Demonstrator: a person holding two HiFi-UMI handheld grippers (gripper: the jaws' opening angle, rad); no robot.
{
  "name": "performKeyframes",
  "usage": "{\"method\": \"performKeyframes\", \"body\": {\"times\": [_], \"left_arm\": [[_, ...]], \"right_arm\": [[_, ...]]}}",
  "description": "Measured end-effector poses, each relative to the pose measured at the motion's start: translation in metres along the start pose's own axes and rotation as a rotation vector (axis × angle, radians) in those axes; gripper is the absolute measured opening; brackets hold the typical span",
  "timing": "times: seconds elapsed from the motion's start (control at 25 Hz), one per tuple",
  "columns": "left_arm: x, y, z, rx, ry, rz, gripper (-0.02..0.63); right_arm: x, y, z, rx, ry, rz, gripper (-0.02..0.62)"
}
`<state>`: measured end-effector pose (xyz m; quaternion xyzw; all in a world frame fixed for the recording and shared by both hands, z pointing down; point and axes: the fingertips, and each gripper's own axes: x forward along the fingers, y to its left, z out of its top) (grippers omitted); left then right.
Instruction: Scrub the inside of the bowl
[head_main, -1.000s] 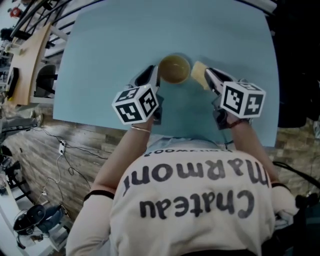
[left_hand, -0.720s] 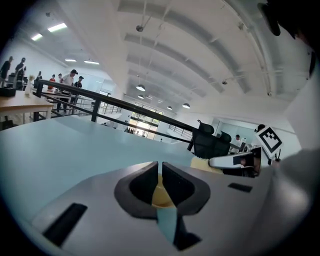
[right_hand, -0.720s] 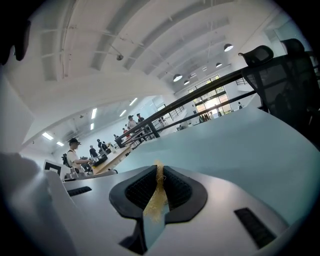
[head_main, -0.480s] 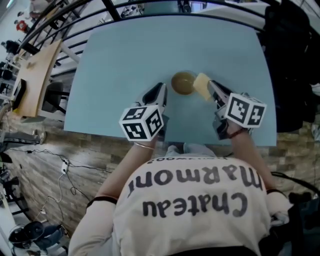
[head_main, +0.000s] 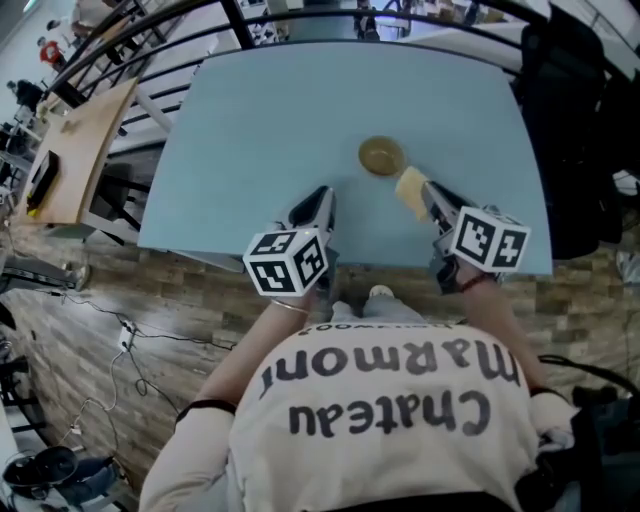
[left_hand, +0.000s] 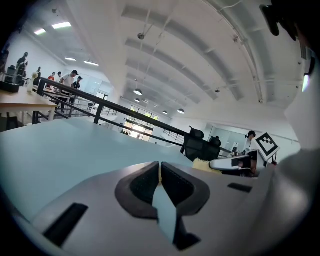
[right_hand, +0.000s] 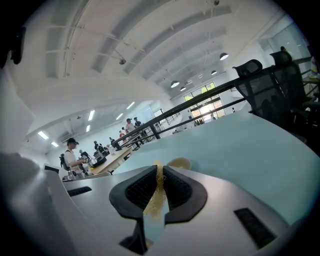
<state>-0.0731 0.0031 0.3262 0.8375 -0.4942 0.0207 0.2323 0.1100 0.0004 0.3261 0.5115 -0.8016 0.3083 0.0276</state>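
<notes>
In the head view the bowl (head_main: 381, 156) stands upright on the blue table (head_main: 280, 120), a little toward the far side and touched by nothing. The right gripper (head_main: 430, 195) holds a yellow sponge (head_main: 408, 188) just short of the bowl, on the near side. The left gripper (head_main: 318, 196) hangs over the table's near part, well apart from the bowl.

In the left gripper view the jaws have just been closing. They are drawn almost together with nothing between them, only bare table beyond. The sponge and the other gripper show off to the right.

In the right gripper view the jaws are clamped on the sponge, whose yellow fibres fill the narrow slit between the pads. The bowl (right_hand: 179, 163) sits just past the jaw tips.

The bowl looks small, rigid and light, so on this smooth top it will likely skate or tip once the sponge pushes inside it. The left gripper probably has to open again and pinch the rim on the left side, one jaw inside and one outside, to keep it still. The sponge is soft and squashes flat in the grip. It is held by one edge, so the free end can bend against the bowl's wall.
</notes>
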Motion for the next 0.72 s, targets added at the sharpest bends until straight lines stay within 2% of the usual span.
{"method": "performKeyframes", "body": {"times": [0.72], "left_arm": [[-0.057,0.005,-0.020,0.001,-0.002,-0.040,0.018]], "right_arm": [[-0.033,0.031,-0.038,-0.024,-0.018,-0.052,0.058]]}}
